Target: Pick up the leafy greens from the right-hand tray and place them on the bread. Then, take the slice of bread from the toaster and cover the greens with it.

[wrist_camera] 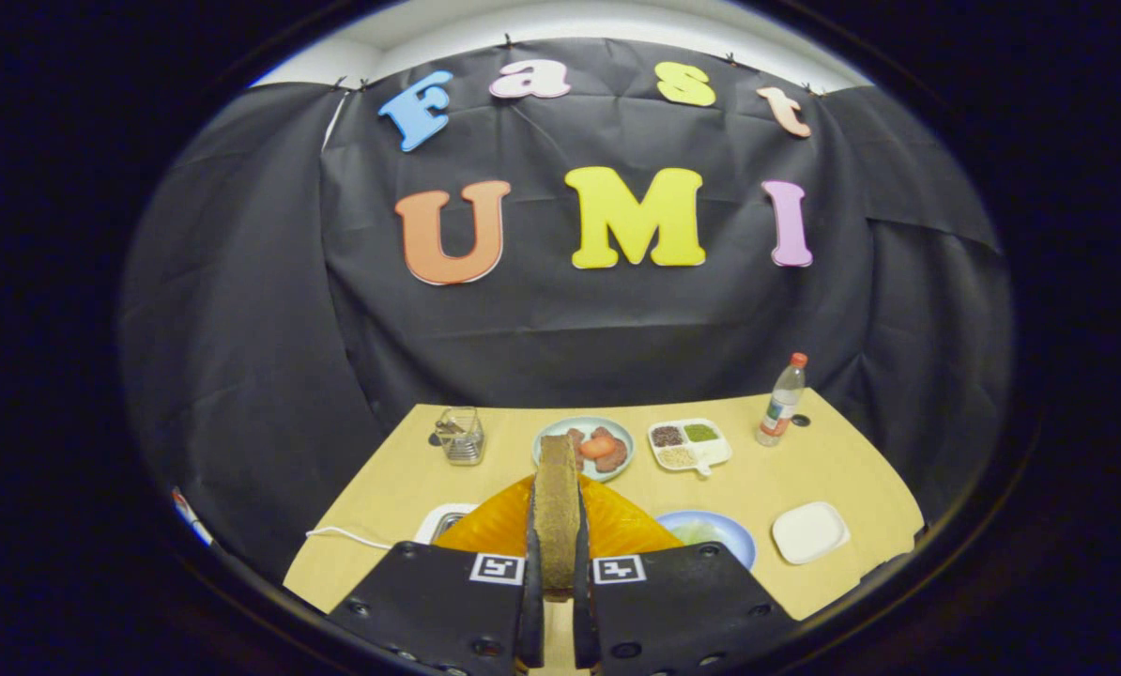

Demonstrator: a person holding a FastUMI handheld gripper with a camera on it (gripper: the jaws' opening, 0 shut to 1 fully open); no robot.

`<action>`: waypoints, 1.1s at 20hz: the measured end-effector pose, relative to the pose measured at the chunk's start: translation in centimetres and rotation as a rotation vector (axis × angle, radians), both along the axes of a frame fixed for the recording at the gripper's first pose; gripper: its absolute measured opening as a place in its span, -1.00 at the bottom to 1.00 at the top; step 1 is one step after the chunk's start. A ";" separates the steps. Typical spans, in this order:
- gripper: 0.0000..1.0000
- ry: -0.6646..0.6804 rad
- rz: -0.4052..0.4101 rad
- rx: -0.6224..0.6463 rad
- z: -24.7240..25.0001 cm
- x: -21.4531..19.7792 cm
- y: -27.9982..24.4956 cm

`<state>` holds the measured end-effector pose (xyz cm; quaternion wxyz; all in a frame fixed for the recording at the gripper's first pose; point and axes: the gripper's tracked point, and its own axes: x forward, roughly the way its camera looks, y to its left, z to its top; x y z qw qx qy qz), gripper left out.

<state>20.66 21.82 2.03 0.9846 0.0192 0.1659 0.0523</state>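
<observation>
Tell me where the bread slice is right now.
In the gripper view, the bread slice stands on edge, clamped between the gripper fingers, above the orange plate and in front of the plate of meat.

Camera rides gripper point(557, 587), high above table point(805, 479), facing booth wall.

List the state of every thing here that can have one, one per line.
gripper: shut on the bread slice
bread slice: held upright on edge between the fingers, lifted
bottle: upright, capped
glass jar: upright
blue plate: holds leafy greens
white dish: sits flat
</observation>
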 end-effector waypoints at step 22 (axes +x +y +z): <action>-0.76 0.216 -0.020 0.204 -20.2 8.7 -12.7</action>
